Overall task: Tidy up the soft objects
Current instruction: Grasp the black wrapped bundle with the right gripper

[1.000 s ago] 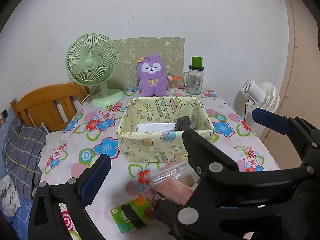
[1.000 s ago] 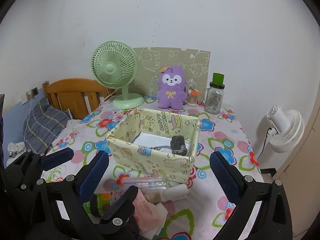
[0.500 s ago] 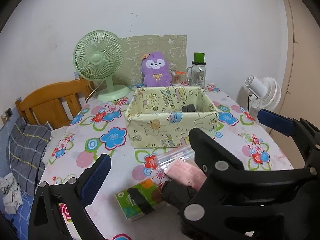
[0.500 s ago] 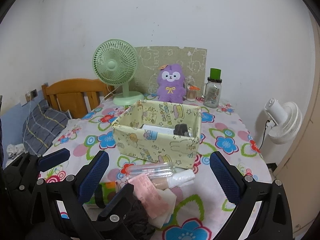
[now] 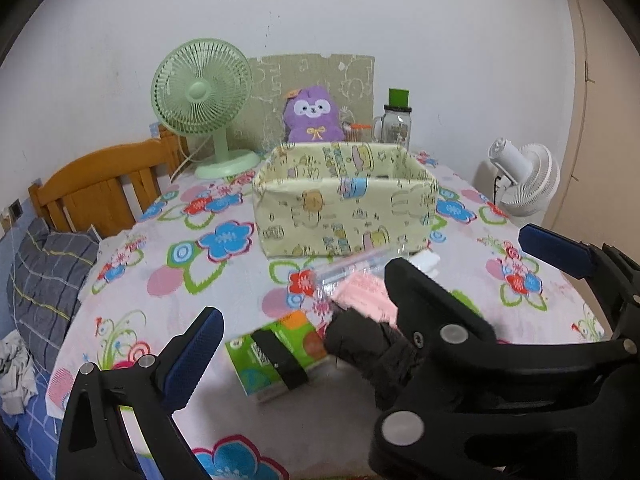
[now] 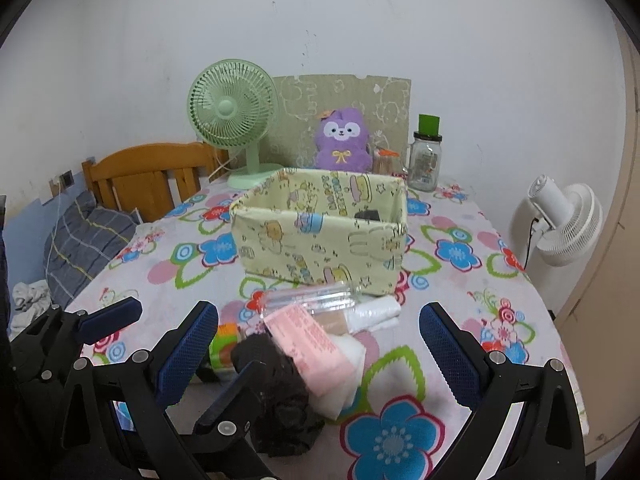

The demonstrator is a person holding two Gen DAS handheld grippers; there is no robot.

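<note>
Both tools spread wide, left tool [image 5: 368,280] and right tool [image 6: 320,332] bracketing crumpled black cloth [image 6: 280,384] before yellow cartoon-print fabric box [image 6: 320,236], likely lining up a grab.

Count: one yellow cartoon-print fabric box [image 6: 320,240]; two fans, one green desk fan [image 6: 232,108], one white fan [image 6: 568,220]; one purple plush toy [image 6: 342,140]; one green-lidded glass jar [image 6: 425,160]; one pink packet [image 6: 316,342].
</note>
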